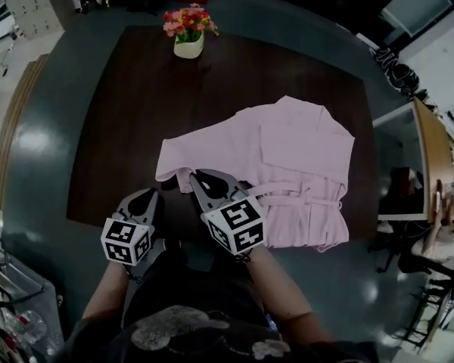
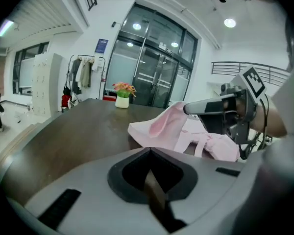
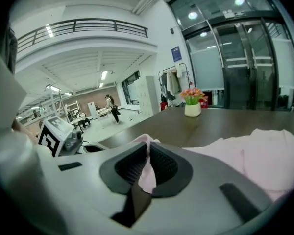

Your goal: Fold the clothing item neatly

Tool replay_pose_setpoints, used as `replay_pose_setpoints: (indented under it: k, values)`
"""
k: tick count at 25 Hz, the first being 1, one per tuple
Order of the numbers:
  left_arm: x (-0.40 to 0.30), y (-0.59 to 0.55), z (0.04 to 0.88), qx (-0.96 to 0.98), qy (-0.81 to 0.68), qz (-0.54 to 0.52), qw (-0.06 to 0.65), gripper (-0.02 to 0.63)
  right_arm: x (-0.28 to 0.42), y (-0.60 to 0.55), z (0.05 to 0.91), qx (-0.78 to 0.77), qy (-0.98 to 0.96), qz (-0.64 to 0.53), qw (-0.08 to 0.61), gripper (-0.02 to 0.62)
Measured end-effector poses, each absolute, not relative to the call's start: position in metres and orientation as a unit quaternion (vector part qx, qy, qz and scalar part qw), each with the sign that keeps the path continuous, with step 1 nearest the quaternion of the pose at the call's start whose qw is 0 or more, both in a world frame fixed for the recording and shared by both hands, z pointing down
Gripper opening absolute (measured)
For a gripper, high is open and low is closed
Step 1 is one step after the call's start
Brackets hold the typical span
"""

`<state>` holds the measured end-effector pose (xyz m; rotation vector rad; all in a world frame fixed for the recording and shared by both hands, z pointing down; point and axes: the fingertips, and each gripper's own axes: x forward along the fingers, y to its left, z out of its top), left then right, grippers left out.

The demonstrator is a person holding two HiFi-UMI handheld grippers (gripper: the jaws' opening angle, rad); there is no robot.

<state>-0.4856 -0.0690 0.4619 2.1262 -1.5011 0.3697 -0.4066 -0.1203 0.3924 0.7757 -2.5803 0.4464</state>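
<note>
Clearly, the right gripper (image 3: 148, 151) pinches a fold of the pink robe (image 1: 287, 157) on the table (image 1: 129, 119); the left gripper (image 2: 148, 155) is closed, seemingly empty.

Bare table (image 1: 113, 127) left of garment (image 1: 295, 165); flowerpot (image 1: 188, 45) beyond

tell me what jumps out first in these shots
A pink robe lies spread on the dark table, toward its right side. The right tool is shut on the robe's near left edge, while the left tool beside it is shut and empty. A pot of flowers stands at the table's far end.
</note>
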Motion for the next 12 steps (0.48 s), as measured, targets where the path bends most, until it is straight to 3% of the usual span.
replay_pose_setpoints:
  k: [6,12]
  values:
    - [-0.356,-0.106,0.430,0.811,-0.525,0.136,0.219,0.011,-0.264,-0.169,0.377,0.347,-0.904,0.183,0.172,0.014]
    - [-0.278,-0.122,0.423,0.805,-0.537,0.126,0.219,0.011,-0.136,-0.196,0.401,0.405,-0.872,0.221,0.164,0.014]
